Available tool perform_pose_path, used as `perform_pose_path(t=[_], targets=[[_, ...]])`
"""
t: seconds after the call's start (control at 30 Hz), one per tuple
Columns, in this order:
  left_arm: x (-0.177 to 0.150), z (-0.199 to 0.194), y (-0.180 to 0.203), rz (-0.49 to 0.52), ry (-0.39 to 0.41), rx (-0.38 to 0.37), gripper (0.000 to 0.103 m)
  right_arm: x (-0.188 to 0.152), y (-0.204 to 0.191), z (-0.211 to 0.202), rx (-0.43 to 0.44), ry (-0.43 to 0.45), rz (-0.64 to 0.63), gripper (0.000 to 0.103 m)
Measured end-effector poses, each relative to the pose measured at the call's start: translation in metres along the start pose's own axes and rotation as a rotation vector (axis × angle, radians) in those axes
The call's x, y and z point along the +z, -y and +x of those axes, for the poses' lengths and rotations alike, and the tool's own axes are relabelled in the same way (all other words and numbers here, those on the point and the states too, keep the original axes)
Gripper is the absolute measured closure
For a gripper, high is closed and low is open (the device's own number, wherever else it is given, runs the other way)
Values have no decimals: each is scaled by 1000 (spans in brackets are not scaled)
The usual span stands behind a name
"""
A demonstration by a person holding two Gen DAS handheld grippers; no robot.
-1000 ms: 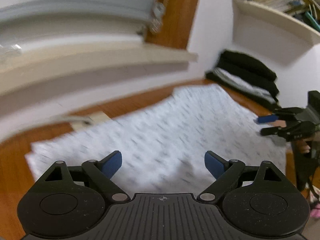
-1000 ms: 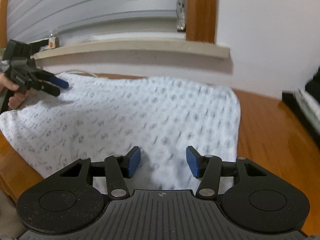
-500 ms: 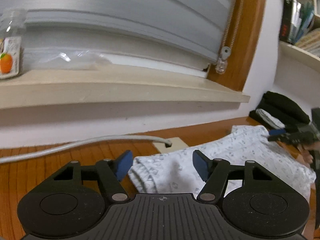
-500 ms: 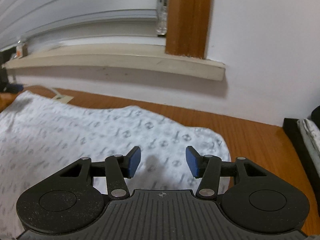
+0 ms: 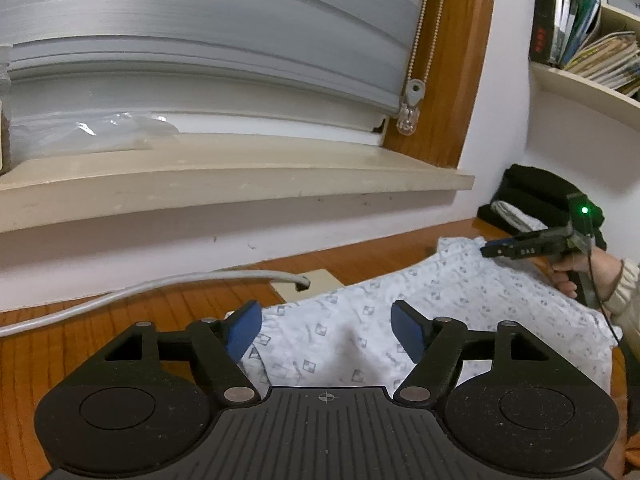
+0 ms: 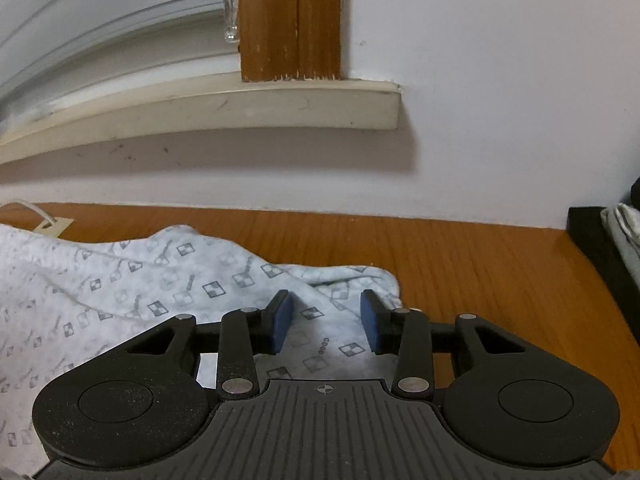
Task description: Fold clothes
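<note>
a white patterned garment (image 5: 420,332) lies spread on a wooden table (image 6: 460,248) below a window sill (image 5: 240,176), its far edge rumpled. the left gripper (image 5: 326,330) hangs over the cloth's corner near the grey cable (image 5: 160,284), blue pads wide and opening, fabric below but not pinched. the right gripper (image 6: 326,326), seen at three o'clock from the left camera, sits over the opposite corner, its jaws narrower and closing, cloth bunched between the pads without being pressed. a dark stack of folded clothes (image 5: 536,196) rests at two o'clock by the wall.
</note>
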State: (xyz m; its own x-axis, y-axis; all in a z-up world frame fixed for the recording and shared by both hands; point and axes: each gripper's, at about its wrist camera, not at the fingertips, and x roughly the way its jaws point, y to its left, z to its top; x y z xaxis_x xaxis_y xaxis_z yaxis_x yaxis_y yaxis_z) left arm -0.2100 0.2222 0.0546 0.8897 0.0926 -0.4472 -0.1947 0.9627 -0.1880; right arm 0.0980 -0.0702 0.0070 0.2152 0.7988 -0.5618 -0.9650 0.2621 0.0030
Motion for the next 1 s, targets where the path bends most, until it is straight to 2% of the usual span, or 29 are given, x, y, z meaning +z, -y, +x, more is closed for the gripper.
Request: perform_pose_path(t=[0.17, 0.27, 0.4, 0.47, 0.53, 0.6, 0.67, 0.8, 0.87, 0.9, 0.97, 1.0], targets=[[0, 8, 11, 24, -10, -30, 27, 0, -3, -1, -1, -2, -7, 62], [7, 19, 24, 23, -27, -43, 32, -1, 0, -3, 19, 0, 10, 59], [29, 44, 53, 62, -53, -108, 41, 0, 3, -7, 28, 32, 12, 55], [44, 69, 70, 83, -85, -127, 40, -1, 1, -11, -2, 50, 2, 48], [58, 95, 89, 112, -113, -141, 37, -1, -2, -12, -55, 46, -9, 48], [71, 124, 107, 134, -136, -164, 29, -2, -2, -17, -47, 66, -10, 48], [83, 155, 125, 147, -159, -198, 27, -2, 11, -27, -23, 110, 59, 46], [91, 211, 157, 196, -198, -219, 26, -13, 55, -44, 92, 224, 295, 45], [88, 234, 166, 212, -218, -220, 26, -18, 73, -45, 139, 249, 397, 45], [85, 245, 169, 213, -232, -222, 27, -18, 78, -45, 125, 241, 411, 45], [79, 260, 170, 207, -252, -236, 32, -18, 86, -44, 129, 240, 433, 45], [75, 265, 170, 209, -256, -237, 45, -19, 88, -43, 140, 233, 441, 45]])
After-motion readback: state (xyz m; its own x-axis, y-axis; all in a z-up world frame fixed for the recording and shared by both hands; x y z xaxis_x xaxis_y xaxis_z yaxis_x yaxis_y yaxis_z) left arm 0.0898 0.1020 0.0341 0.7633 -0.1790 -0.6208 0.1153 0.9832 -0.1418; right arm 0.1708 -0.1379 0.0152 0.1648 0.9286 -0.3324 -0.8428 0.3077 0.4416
